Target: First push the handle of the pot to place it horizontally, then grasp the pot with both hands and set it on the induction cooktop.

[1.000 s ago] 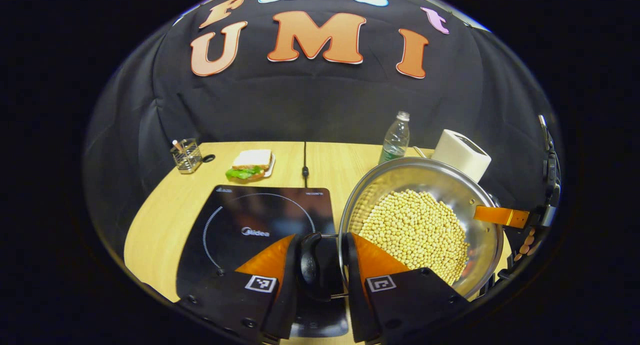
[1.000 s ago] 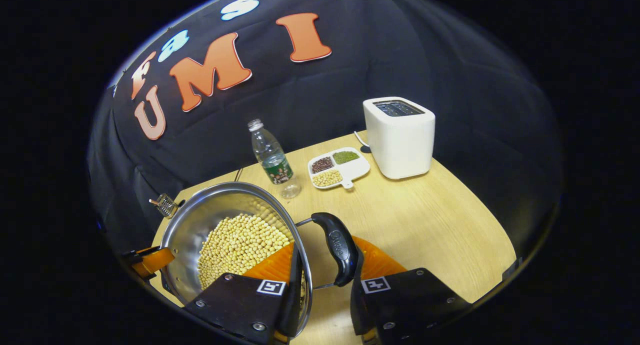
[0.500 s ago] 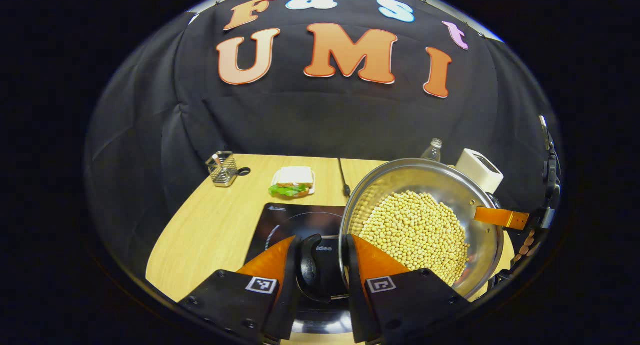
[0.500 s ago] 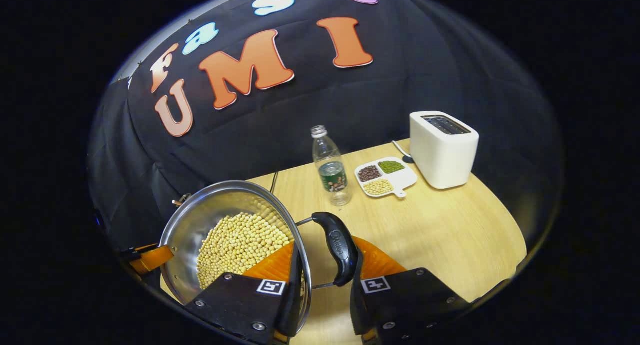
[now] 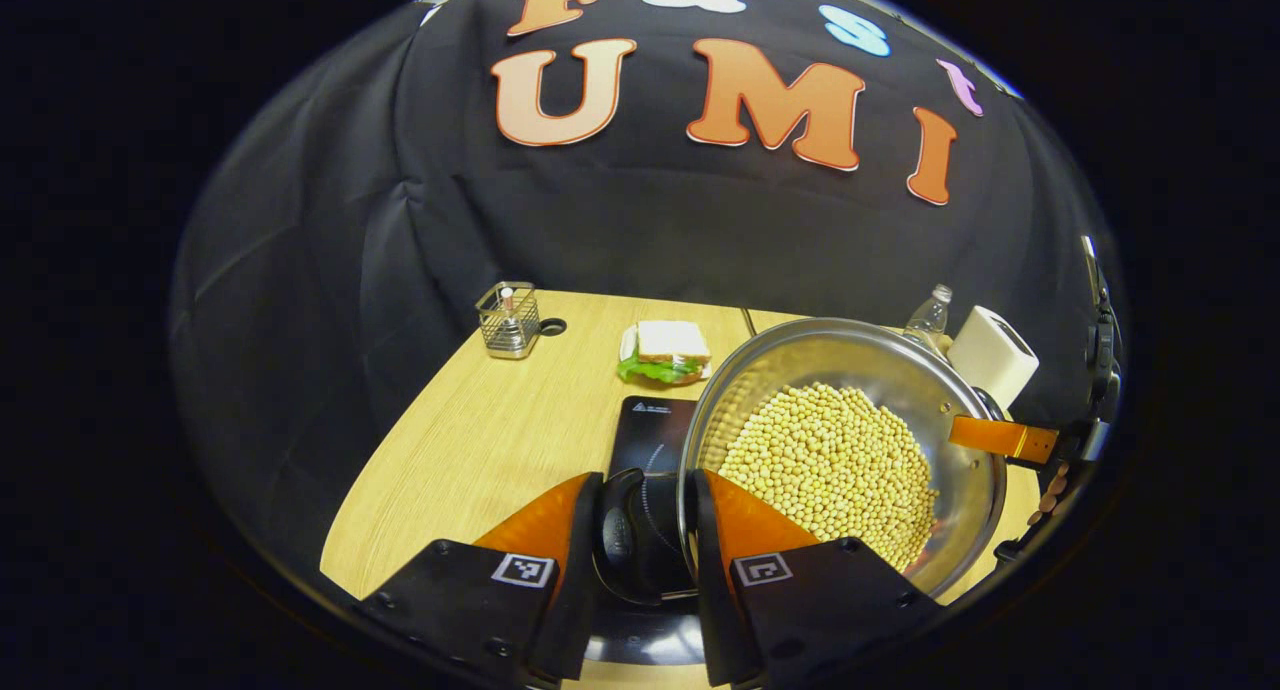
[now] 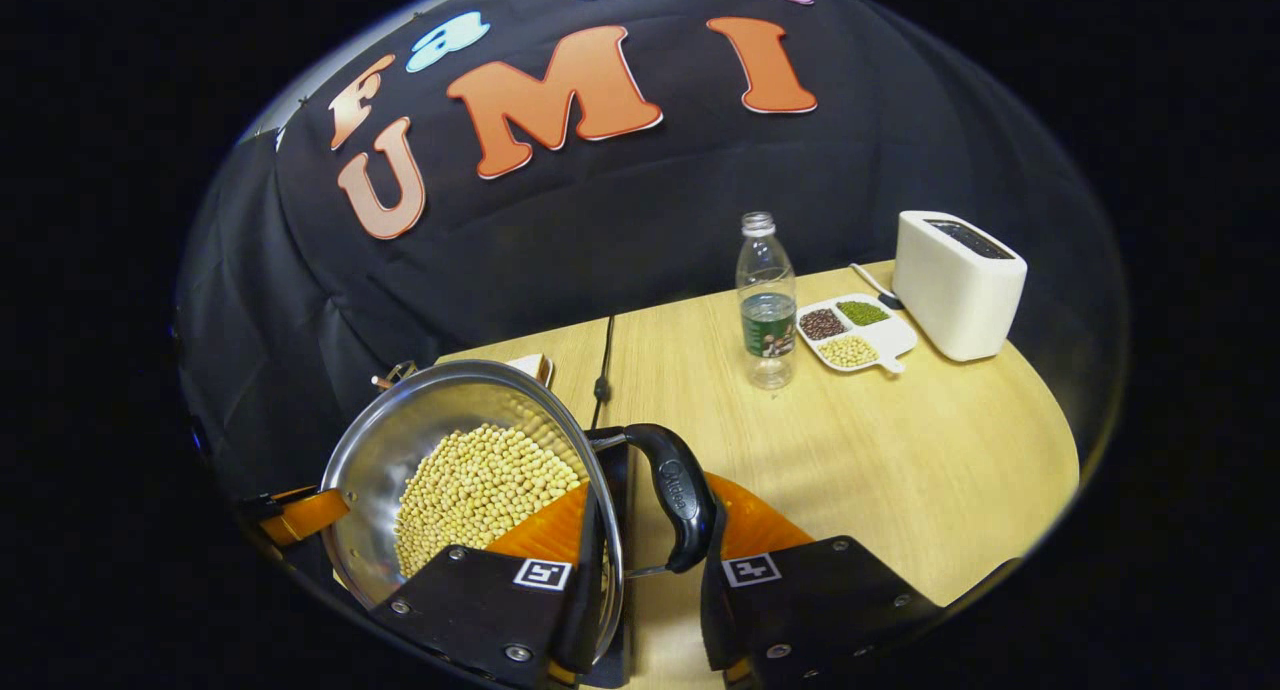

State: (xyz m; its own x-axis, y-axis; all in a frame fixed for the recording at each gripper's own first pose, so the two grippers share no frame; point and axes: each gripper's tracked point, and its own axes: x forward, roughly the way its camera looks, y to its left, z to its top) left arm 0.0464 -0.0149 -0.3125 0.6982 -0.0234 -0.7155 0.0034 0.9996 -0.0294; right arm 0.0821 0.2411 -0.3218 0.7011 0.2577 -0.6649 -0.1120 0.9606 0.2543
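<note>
A steel pot [image 5: 930,390] filled with soybeans [image 5: 830,465] hangs level above the table, carried by its two side handles. My left gripper [image 5: 645,485] is shut on the pot's black left handle [image 5: 620,535], its right finger against the rim. My right gripper [image 6: 655,500] is shut on the black right handle [image 6: 680,495], one finger inside the pot [image 6: 400,440] rim. The black induction cooktop [image 5: 650,425] lies directly under the pot's left half and my left gripper; its edge [image 6: 618,480] shows below the right handle. Each view shows the other gripper's orange finger [image 5: 1000,435] [image 6: 305,515] on the far handle.
On the wooden table [image 6: 850,460]: a sandwich on a plate [image 5: 665,352], a wire holder [image 5: 507,320], a water bottle [image 6: 767,305], a divided dish of beans [image 6: 850,332], a white toaster [image 6: 958,282]. The cooktop's cable [image 6: 603,355] runs to the back edge.
Both grippers have carried the pot leftward. The cooktop has slid from beside the pot to under it, and the bottle, dish and toaster have shifted away to the right.
</note>
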